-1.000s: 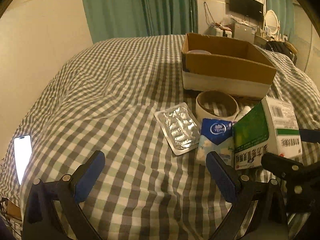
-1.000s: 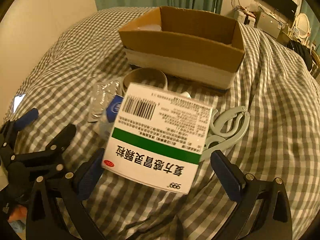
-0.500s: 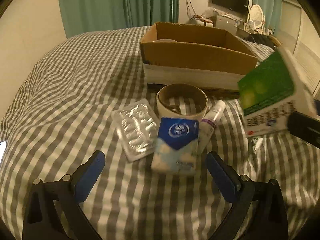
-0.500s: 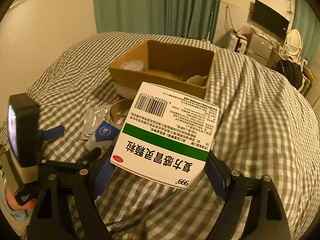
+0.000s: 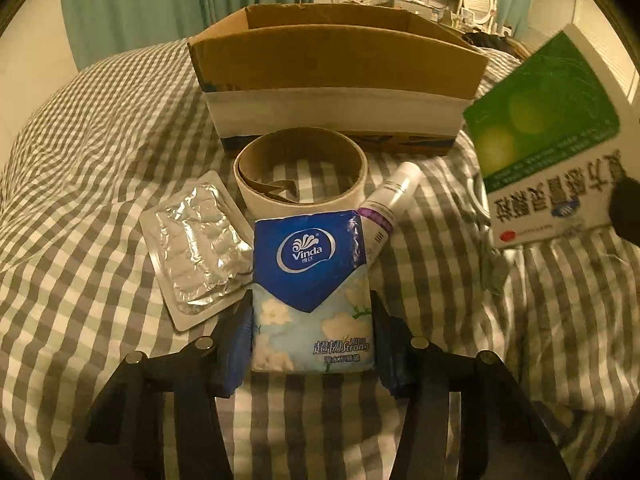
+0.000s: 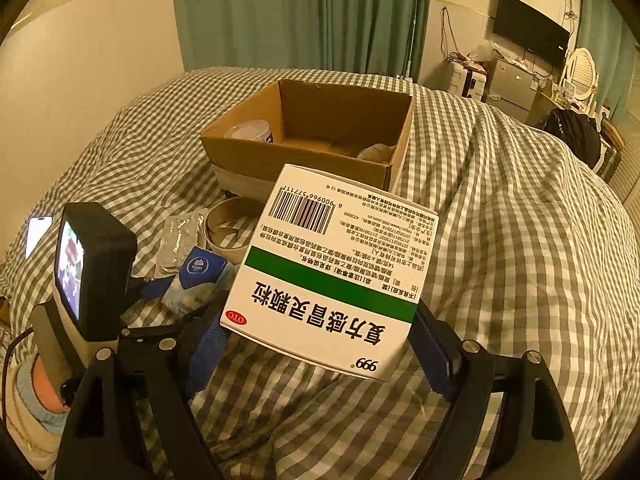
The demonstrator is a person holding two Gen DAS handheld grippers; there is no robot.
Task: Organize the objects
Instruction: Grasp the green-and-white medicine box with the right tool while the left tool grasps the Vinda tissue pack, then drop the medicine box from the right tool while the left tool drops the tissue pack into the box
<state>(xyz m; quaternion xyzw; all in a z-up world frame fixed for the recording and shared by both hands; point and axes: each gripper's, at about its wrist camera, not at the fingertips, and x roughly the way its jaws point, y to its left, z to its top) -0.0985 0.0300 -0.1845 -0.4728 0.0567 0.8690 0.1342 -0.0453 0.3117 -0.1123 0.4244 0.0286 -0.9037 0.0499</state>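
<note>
Left gripper [image 5: 312, 344] now closed around tissue pack [image 5: 312, 292], medicine box [image 6: 332, 272] between right jaws.

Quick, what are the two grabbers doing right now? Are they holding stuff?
Left gripper: jaws closed on the tissue pack, which lies on the bed.
Right gripper: jaws closed on the medicine box, held in the air.

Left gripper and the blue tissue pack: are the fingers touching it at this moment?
Touching. In the left wrist view the left gripper has both blue pads pressed against the sides of the tissue pack, with no gap visible on either side.
</note>
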